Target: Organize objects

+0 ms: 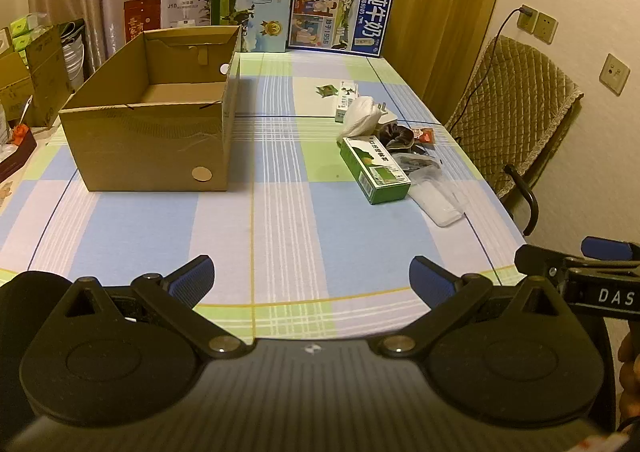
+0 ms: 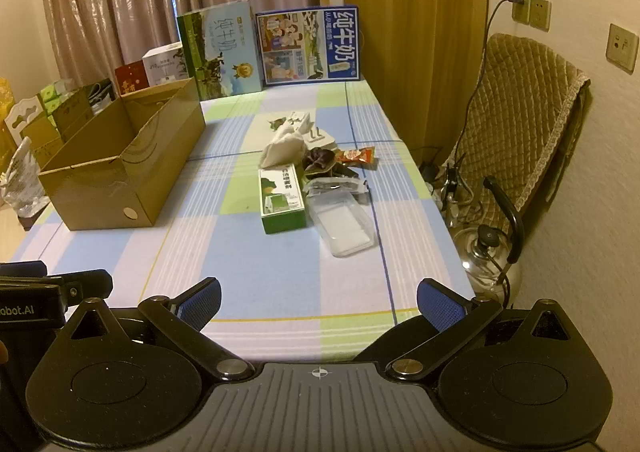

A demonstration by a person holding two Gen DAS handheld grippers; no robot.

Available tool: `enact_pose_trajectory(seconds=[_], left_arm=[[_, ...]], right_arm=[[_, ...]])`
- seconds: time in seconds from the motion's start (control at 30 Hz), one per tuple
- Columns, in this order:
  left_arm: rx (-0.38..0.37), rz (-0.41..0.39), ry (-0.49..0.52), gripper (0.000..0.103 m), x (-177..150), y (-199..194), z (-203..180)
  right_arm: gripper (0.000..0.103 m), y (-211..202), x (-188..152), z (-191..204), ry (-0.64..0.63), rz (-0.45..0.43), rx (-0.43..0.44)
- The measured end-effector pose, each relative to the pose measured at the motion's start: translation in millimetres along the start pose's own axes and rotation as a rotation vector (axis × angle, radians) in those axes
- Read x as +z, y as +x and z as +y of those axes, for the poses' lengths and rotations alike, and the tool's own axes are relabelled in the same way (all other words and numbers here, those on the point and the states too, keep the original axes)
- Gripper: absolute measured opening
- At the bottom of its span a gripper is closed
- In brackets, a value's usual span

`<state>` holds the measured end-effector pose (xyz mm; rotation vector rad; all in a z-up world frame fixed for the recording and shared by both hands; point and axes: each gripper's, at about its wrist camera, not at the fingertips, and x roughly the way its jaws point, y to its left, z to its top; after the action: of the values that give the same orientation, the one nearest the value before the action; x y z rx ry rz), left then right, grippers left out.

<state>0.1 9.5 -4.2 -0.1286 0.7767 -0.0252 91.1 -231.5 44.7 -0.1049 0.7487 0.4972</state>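
Observation:
An open cardboard box [image 1: 152,119] [image 2: 120,171] stands empty on the left of the checked tablecloth. To its right lies a loose pile: a green and white carton [image 1: 374,167] [image 2: 282,199], a clear plastic case [image 1: 438,197] [image 2: 342,221], a white crumpled bag [image 1: 360,113] [image 2: 282,145], a dark scrunchie [image 1: 396,133] [image 2: 318,157], a red snack packet [image 1: 424,135] [image 2: 356,155]. My left gripper [image 1: 312,280] hovers open over the near table edge, nothing between its fingers. My right gripper [image 2: 320,304] is open too, beside it and well short of the pile.
Two tall milk cartons [image 1: 340,17] [image 2: 308,45] stand against the curtain at the table's far end. A quilted chair [image 1: 516,111] [image 2: 520,123] and a steel kettle [image 2: 486,256] sit off the right edge. More boxes [image 1: 32,63] crowd the left side.

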Motion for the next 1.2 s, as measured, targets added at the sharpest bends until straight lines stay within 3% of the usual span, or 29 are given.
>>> enact_pose_trajectory(seconds=[1.2], left_arm=[[0.042,-0.002,-0.02,0.102,-0.5,-0.6,-4.6]], right_arm=[[0.101,-1.2,1.8,0.1,-0.005,0.003,0.003]])
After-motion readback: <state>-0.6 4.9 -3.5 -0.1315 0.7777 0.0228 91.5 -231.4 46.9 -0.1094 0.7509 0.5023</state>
